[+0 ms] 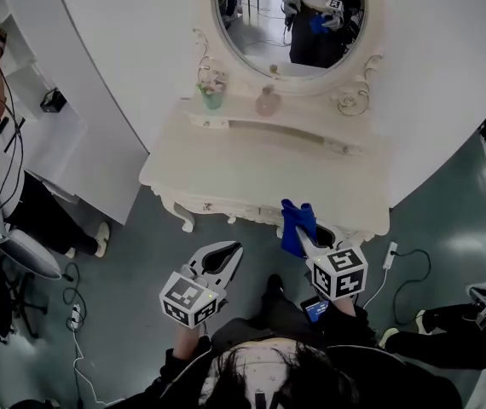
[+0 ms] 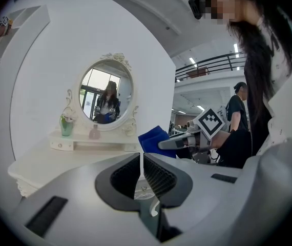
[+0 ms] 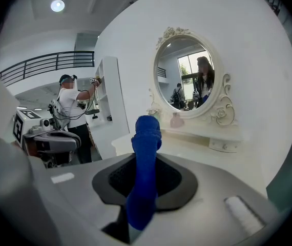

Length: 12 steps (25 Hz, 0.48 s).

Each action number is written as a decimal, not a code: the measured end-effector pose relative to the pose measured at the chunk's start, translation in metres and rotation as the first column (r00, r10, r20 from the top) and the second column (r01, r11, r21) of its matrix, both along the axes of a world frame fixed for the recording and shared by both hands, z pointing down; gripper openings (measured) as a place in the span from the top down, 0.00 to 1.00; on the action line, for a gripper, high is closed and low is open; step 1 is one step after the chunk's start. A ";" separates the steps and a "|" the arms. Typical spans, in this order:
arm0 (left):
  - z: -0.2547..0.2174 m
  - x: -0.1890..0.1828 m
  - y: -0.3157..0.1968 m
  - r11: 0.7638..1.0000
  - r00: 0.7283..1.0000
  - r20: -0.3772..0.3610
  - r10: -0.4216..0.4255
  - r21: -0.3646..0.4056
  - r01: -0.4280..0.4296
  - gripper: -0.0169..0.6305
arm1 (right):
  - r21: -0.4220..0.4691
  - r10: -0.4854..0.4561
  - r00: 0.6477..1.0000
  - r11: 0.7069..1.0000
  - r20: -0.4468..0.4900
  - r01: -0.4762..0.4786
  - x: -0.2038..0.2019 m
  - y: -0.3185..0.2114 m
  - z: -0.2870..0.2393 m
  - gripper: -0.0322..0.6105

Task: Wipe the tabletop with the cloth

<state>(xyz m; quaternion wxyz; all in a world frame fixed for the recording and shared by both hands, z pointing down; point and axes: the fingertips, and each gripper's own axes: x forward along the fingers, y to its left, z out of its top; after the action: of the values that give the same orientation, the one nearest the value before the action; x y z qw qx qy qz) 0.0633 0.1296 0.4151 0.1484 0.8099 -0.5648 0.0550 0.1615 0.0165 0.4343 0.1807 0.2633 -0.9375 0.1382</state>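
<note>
Now the right hand-held gripper (image 3: 145,177) clamps the cloth (image 3: 146,152); left hand-held gripper (image 2: 142,164) seems closed, empty. Press cloth flat on the bench (image 1: 226,173).

The tabletop (image 1: 251,173) lies bare from left to right across its near and middle parts, while along the far edge a raised shelf (image 1: 294,130) with a green vase (image 1: 211,98) and a pink bottle (image 1: 267,103) stands under the mirror (image 1: 290,24).

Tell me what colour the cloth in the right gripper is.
Solid deep blue. The cloth shows best in the right gripper view.
</note>
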 end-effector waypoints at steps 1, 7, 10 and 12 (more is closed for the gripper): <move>-0.001 -0.001 -0.009 1.000 1.000 0.001 0.001 -0.001 -0.001 0.97 | 0.001 -0.003 1.000 1.000 -0.001 0.003 -0.001 -0.009 -0.001 0.83; -0.006 0.003 -0.066 1.000 1.000 0.017 0.027 -0.001 -0.027 0.97 | 0.030 -0.029 0.999 0.999 -0.038 0.031 -0.007 -0.070 0.003 0.83; -0.006 0.010 -0.093 0.999 0.999 0.024 0.043 -0.003 -0.043 0.97 | 0.043 -0.029 0.999 0.999 -0.044 0.031 -0.009 -0.105 0.005 0.83; -0.006 0.013 -0.109 0.999 0.999 0.025 0.046 -0.005 -0.046 0.97 | 0.050 -0.029 0.999 0.998 -0.042 0.031 -0.013 -0.127 0.006 0.83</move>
<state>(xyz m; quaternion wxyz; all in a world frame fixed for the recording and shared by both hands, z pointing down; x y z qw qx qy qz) 0.0759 0.0205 0.4095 0.1417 0.8217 -0.5476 0.0698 0.1488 -0.1110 0.4405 0.1951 0.2563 -0.9407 0.1062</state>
